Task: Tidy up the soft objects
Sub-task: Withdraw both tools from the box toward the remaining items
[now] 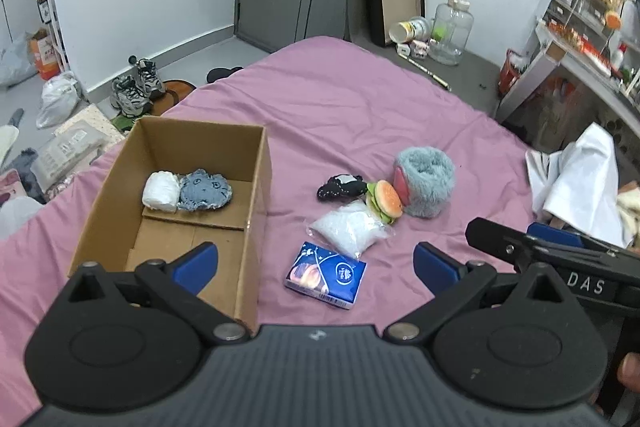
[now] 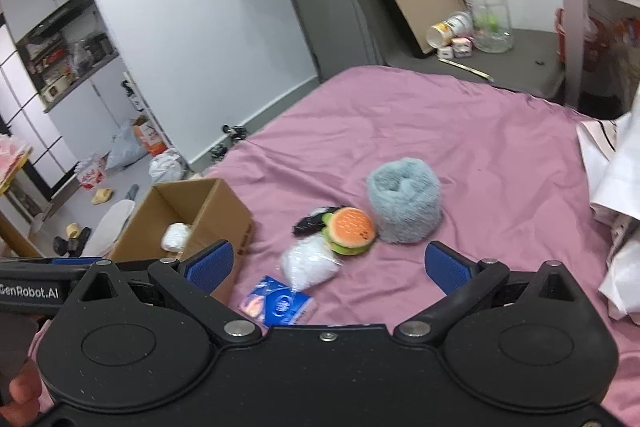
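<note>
**Q:** Where do your tongs stand over the pink bed (image 1: 360,99)?

**A:** My left tongs (image 1: 316,265) hang spread wide with nothing between the blue pads (image 1: 198,261). My right tongs (image 2: 328,265) are just as wide apart and equally bare. In the left view the right tool shows at 3 o'clock.

**Q:** And the soft things?

**A:** Seen from the left wrist, the blue tissue pack (image 1: 326,275) lies just ahead of my left tongs, at 12 o'clock between the pads, its long axis running from 10 to 4 o'clock. Beyond it, touching, is the clear bag of white filling (image 1: 348,231), then the burger plush (image 1: 386,201) tipped on its edge against the grey fuzzy roll (image 1: 426,181), whose hollow end faces up. A black-and-white plush (image 1: 340,187) lies at the burger's 9 o'clock.

**Q:** The box?

**A:** The cardboard box (image 1: 256,187) sits open at 10 o'clock, its long axis pointing away from me. Inside, against the far wall, a white roll (image 1: 160,191) and a blue-grey plush (image 1: 206,191) lie touching, side by side.
</note>
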